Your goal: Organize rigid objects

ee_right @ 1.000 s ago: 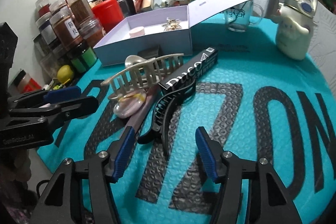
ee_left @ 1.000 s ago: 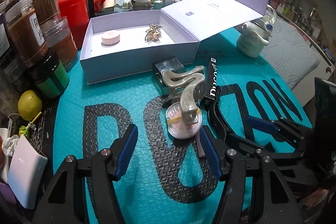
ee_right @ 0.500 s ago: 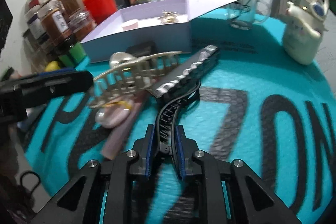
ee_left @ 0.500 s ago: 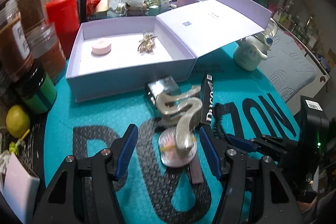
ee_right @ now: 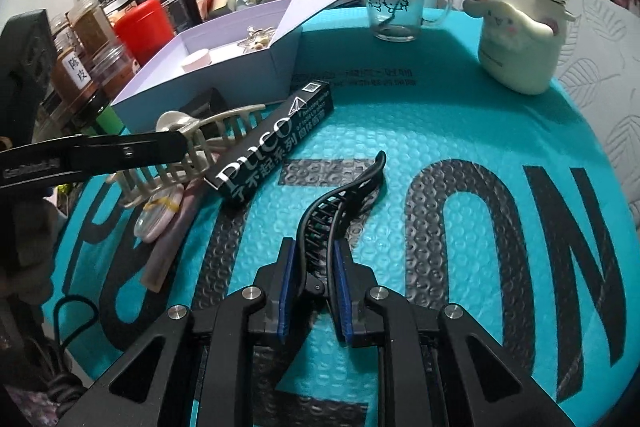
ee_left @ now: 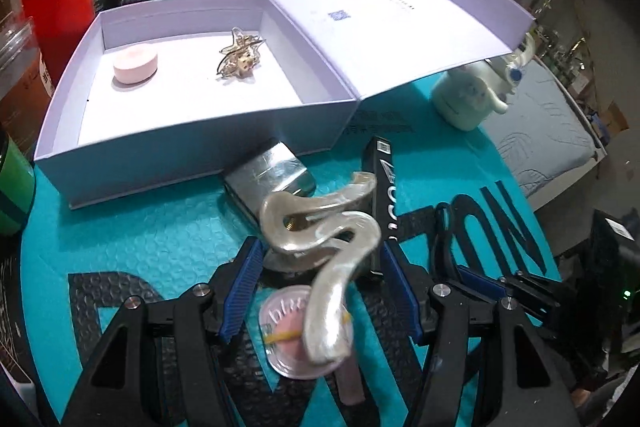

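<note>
With the open lilac cardboard box (ee_left: pixel 192 147) at the teal mat's (ee_right: pixel 460 131) far left edge, lift the black plastic claw clip (ee_right: pixel 340 199), mid-mat, level: the right gripper (ee_right: pixel 314 287), spread a second ago, now pinches its hinge, while the left gripper (ee_left: pixel 320 295) stays parted around the pearly beige wavy clip (ee_left: pixel 324 239).

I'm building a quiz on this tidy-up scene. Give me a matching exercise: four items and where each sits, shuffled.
Items:
1. black hair claw
2. pearly hair claw
3. pink round case
4. glass mug

Places:
A. inside the lavender box
B. under the open lid
C. clamped in the right gripper
D. between the left gripper fingers, ungripped

Pairs: 1-C, 2-D, 3-A, 4-B
</note>
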Demonstrator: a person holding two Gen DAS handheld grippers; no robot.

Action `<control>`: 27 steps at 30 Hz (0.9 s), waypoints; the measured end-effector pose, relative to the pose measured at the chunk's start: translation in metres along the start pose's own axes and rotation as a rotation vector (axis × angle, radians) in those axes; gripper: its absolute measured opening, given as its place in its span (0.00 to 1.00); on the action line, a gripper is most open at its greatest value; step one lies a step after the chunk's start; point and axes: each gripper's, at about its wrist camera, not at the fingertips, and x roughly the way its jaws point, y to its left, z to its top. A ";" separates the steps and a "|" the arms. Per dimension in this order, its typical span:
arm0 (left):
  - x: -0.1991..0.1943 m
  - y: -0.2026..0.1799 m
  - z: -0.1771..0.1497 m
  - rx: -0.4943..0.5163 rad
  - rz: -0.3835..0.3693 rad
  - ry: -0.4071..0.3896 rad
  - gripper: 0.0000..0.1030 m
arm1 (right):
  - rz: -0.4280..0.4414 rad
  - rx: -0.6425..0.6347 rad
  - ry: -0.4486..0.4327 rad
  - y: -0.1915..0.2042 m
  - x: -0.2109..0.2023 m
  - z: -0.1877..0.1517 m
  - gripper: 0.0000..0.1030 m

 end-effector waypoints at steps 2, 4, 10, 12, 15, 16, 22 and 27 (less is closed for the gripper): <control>0.008 0.002 0.002 -0.012 -0.015 0.028 0.59 | 0.001 -0.002 0.001 0.000 0.001 0.001 0.18; 0.014 0.003 0.002 -0.014 -0.018 0.048 0.59 | 0.006 0.001 0.005 -0.001 0.002 0.002 0.19; 0.025 -0.001 0.003 -0.002 -0.027 0.060 0.60 | 0.014 -0.001 0.004 -0.002 0.006 0.003 0.21; 0.026 -0.002 0.004 0.000 -0.035 0.051 0.60 | 0.016 -0.004 -0.003 -0.002 0.006 0.002 0.21; 0.026 0.002 0.004 -0.029 -0.045 0.038 0.60 | 0.014 -0.022 0.001 -0.001 0.007 0.002 0.21; 0.025 0.004 0.003 -0.036 -0.049 0.033 0.60 | 0.011 -0.029 0.004 -0.001 0.007 0.002 0.21; 0.008 0.003 0.000 -0.044 -0.022 0.000 0.52 | -0.040 -0.037 -0.011 0.004 0.009 0.003 0.19; -0.011 0.003 -0.009 -0.048 0.000 -0.029 0.51 | -0.010 -0.033 -0.024 0.007 0.008 -0.001 0.19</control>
